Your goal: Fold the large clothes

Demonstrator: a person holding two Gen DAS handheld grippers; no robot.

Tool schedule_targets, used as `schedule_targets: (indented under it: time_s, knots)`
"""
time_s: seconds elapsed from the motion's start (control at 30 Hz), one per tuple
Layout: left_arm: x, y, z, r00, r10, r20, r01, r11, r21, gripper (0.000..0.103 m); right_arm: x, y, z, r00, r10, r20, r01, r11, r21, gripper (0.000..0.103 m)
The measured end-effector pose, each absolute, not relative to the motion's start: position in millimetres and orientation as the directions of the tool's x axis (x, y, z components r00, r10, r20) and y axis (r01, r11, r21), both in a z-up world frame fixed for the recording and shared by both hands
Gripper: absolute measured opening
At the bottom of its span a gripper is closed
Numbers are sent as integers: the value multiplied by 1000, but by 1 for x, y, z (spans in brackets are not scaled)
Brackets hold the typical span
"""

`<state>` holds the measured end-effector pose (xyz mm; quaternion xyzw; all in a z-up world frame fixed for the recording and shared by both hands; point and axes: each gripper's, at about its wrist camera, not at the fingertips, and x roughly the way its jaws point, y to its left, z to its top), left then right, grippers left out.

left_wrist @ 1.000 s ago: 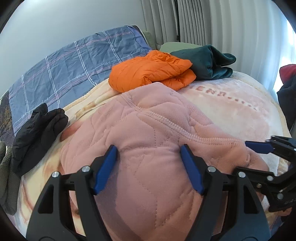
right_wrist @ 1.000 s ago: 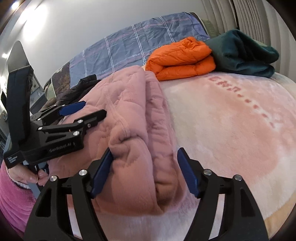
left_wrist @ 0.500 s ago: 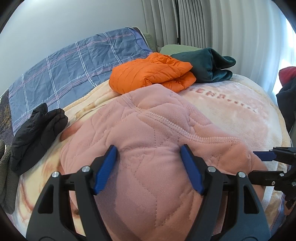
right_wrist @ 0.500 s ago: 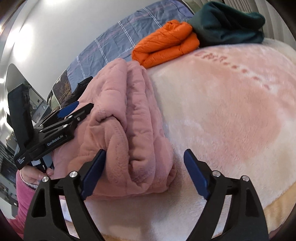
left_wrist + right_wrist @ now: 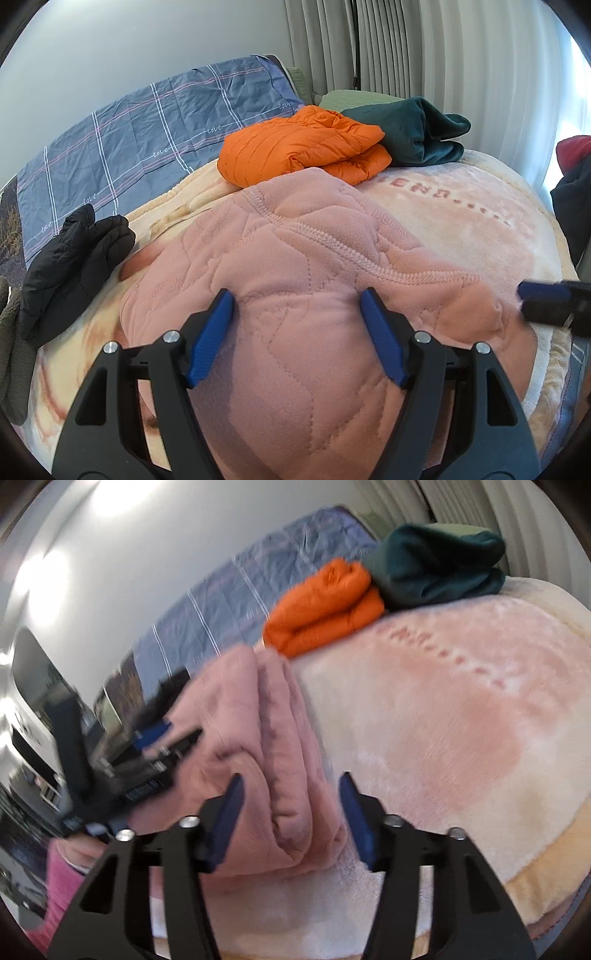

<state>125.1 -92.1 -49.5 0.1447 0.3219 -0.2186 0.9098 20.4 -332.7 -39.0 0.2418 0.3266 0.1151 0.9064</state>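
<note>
Right gripper (image 5: 291,819): jaws closing, with the folded edge of the pink quilted garment (image 5: 258,746) between the blue pads; frame is blurred, so whether the pads already press cannot be told.

Left gripper (image 5: 299,332): jaws stand wide, the garment's top layer bulging up between them; pads appear to flank the cloth rather than pinch it.

Key relation: the garment's long axis runs away from the right gripper, toward the orange jacket (image 5: 325,605) ahead. Its stacked fold edges face the right gripper directly, so the right hand looks nearer the edge to be taken.

Garment: thick fleece, stitched quilting, folded in several layers, lying on the pale plush blanket (image 5: 461,720) under both grippers.
</note>
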Motion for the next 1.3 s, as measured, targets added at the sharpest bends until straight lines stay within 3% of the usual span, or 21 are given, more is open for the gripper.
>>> schedule_targets:
  time_s: [0.2, 0.3, 0.47, 0.5, 0.6, 0.73, 0.83, 0.9, 0.97, 1.07, 1.17, 1.2, 1.27, 1.3]
  knots:
    - [125, -91, -50, 698, -303, -649, 489, 863, 124, 73, 16, -313, -19, 746, 465, -477, -205, 841, 500, 8]
    - [125, -90, -49, 697, -305, -649, 490, 863, 122, 73, 35, -286, -48, 665, 370, -648, -148, 917, 371, 0]
    - [121, -102, -43, 706, -281, -650, 494, 853, 168, 73, 33, -278, -63, 690, 300, -659, -118, 945, 306, 0]
    - [122, -104, -37, 702, -290, -651, 504, 848, 166, 68, 31, -275, -63, 693, 286, -661, -119, 951, 287, 0]
    - [134, -114, -12, 652, -360, -668, 562, 820, 107, 7, 29, -276, -65, 697, 294, -654, -126, 948, 292, 0]
    - [167, -128, 12, 641, -377, -668, 552, 832, 61, 6, 29, -281, -68, 698, 315, -643, -126, 938, 323, 0]
    - [204, -138, -14, 501, -444, -743, 581, 809, -92, 7, 31, -279, -68, 696, 316, -645, -131, 939, 319, 0]
    - [234, -156, -70, 422, -316, -850, 552, 833, -35, 7, 36, -277, -70, 695, 316, -646, -137, 940, 312, 0]
    - [237, -167, -68, 426, -284, -859, 547, 837, -6, 6, 40, -277, -70, 701, 297, -649, -131, 948, 291, 0]
    - [225, -186, -68, 488, -197, -850, 560, 818, 133, 6, 40, -280, -71, 698, 310, -646, -128, 941, 313, 0]
    - [207, -181, -46, 533, -252, -807, 563, 818, 117, 6, 37, -282, -71, 698, 326, -638, -139, 935, 326, 0]
    - [202, -172, -36, 537, -285, -794, 565, 821, 87, 7, 35, -282, -70, 698, 329, -637, -142, 934, 327, 0]
    - [189, -151, -12, 548, -358, -756, 571, 821, 25, 24, 33, -281, -70, 699, 322, -638, -140, 937, 319, 0]
    - [180, -136, 0, 576, -363, -732, 562, 827, 32, 42, 33, -280, -70, 700, 320, -638, -140, 938, 318, 0]
